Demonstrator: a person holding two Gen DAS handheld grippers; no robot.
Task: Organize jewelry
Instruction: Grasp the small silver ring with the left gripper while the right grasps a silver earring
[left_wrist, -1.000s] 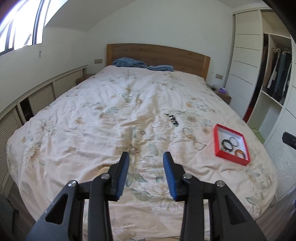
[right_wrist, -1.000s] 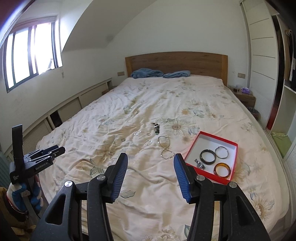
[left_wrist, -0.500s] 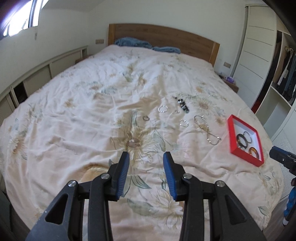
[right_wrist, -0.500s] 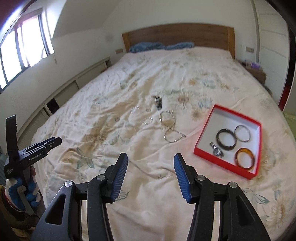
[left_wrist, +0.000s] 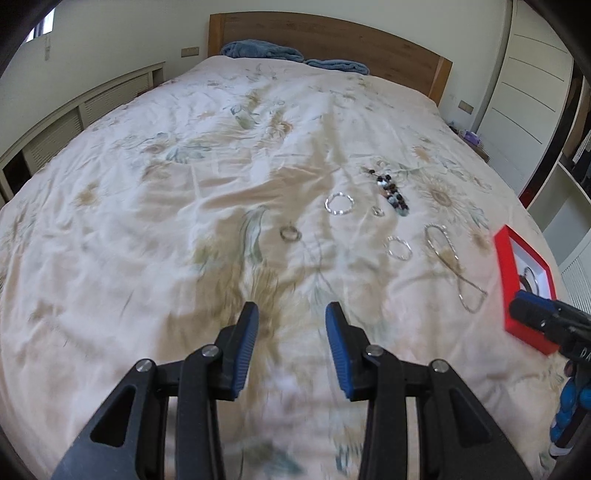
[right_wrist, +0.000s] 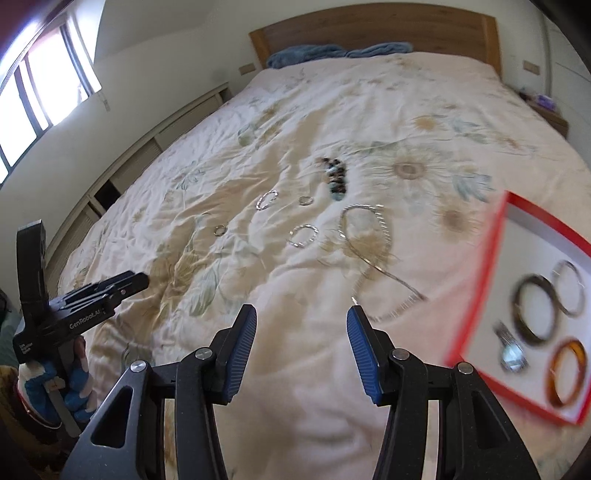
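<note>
Bed (left_wrist: 155, 206), floral quilt, carrying all jewelry. Red box (right_wrist: 491, 266), right side of the bed: dark bangle (right_wrist: 535, 308), silver bangle (right_wrist: 570, 288), amber bangle (right_wrist: 567, 373), watch (right_wrist: 511, 350) inside. Left gripper (left_wrist: 291, 347) and right gripper (right_wrist: 301, 350): both above the quilt, jaws wide apart, empty. Long chain (right_wrist: 373, 254), beaded bracelet (left_wrist: 393, 192), two silver bracelets (left_wrist: 339, 204) (left_wrist: 399, 248) and two rings (left_wrist: 290, 233) (left_wrist: 377, 211): loose mid-bed, left of the box.
</note>
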